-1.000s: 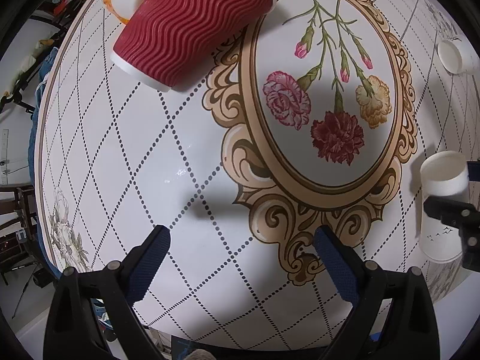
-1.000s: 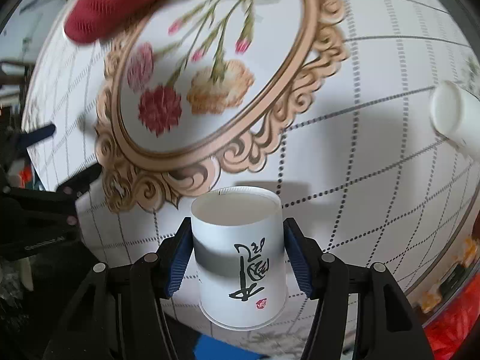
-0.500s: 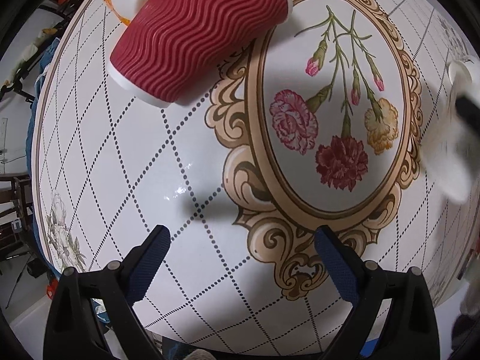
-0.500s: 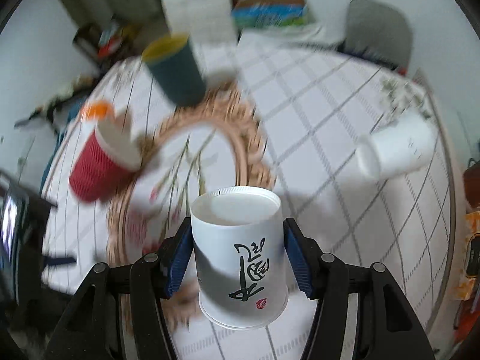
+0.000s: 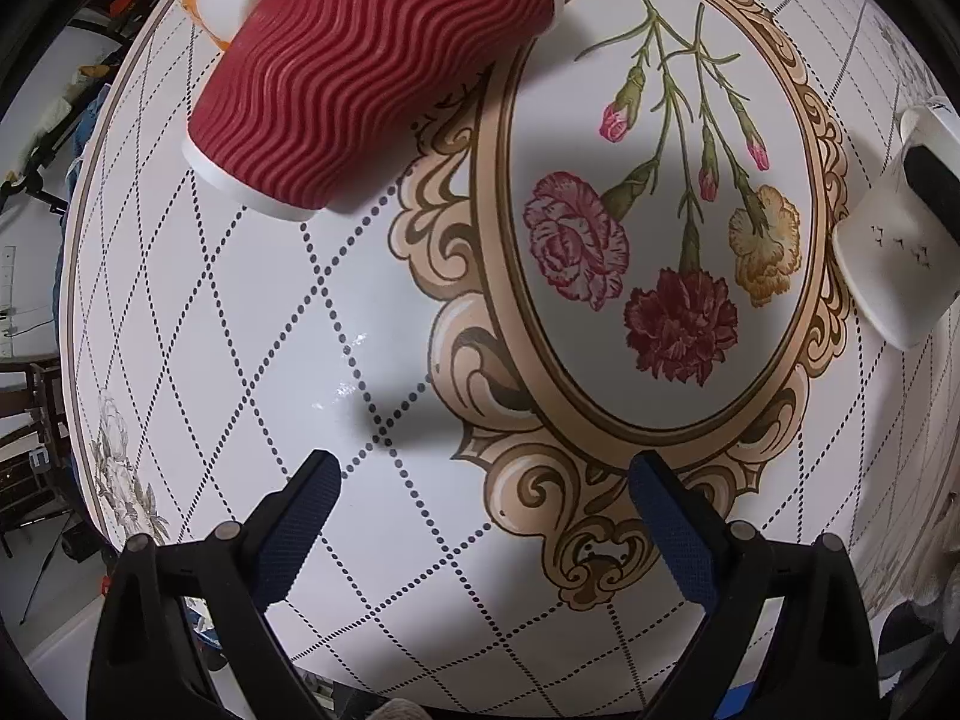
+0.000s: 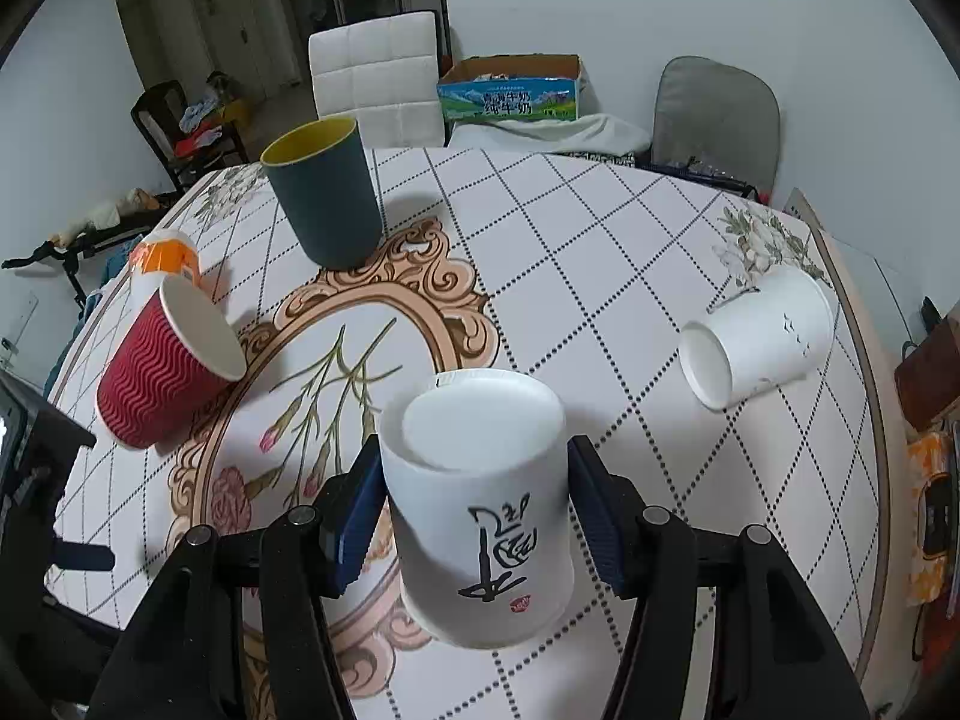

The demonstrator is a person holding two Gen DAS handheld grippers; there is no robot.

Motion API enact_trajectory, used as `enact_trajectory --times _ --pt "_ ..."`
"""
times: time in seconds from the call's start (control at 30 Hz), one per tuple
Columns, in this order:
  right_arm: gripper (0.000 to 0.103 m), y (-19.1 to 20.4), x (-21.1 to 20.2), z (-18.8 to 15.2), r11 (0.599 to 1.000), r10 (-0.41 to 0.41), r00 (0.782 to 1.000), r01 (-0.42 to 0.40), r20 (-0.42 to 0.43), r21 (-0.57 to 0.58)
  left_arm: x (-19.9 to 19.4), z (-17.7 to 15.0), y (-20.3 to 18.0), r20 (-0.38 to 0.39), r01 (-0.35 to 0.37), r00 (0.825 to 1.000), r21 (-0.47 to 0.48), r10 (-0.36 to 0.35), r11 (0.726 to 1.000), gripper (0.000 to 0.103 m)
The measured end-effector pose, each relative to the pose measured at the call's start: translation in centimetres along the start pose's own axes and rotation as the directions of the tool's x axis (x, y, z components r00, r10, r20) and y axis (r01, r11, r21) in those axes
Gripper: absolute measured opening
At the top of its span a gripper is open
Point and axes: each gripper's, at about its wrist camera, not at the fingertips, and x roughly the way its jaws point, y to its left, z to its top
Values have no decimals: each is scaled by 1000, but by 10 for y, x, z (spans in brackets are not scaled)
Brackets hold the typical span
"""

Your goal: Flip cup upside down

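My right gripper [image 6: 474, 480] is shut on a white paper cup with black calligraphy [image 6: 480, 504], held above the table with its closed base towards the camera and its mouth turned down and away. The same cup shows at the right edge of the left wrist view [image 5: 894, 240], with a dark finger across it. My left gripper [image 5: 483, 498] is open and empty, low over the patterned tabletop [image 5: 270, 330]. A red ribbed paper cup [image 5: 366, 72] lies on its side ahead of it and also shows in the right wrist view [image 6: 162, 366].
A dark blue cup with a yellow inside [image 6: 324, 192] stands upright at the back. A white cup [image 6: 762, 342] lies on its side at the right. An orange-and-white cup [image 6: 165, 264] sits behind the red one. Chairs and a cardboard box [image 6: 510, 90] stand beyond the table.
My right gripper has lifted and tilted the calligraphy cup, and its view has swung from looking down at the table to looking across the room. The left gripper has moved slightly forward.
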Motion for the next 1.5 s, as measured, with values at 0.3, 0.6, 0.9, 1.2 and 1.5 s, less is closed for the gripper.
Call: enact_trajectory --times 0.3,0.6,0.9,1.2,1.5 --pt "62 0 -5 -10 1000 -4 999 4 -53 -3 -17 -2 -7 33 8 999 17 -9 1000 98" --pt "84 -7 -25 -17 996 -38 993 46 -108 71 -58 -1 -22 122 -11 993 80 1 997 99" --pt "98 -31 -92 -40 962 -175 961 213 -216 170 -118 -22 -37 242 -10 970 164 -30 986 101" --pt "98 -47 -174 -48 939 -203 959 247 -196 238 -178 -62 -42 347 16 934 192 -84 981 101" --pt "98 -46 -224 -52 953 -181 971 212 -155 218 -218 -97 -50 408 20 909 167 -88 986 101"
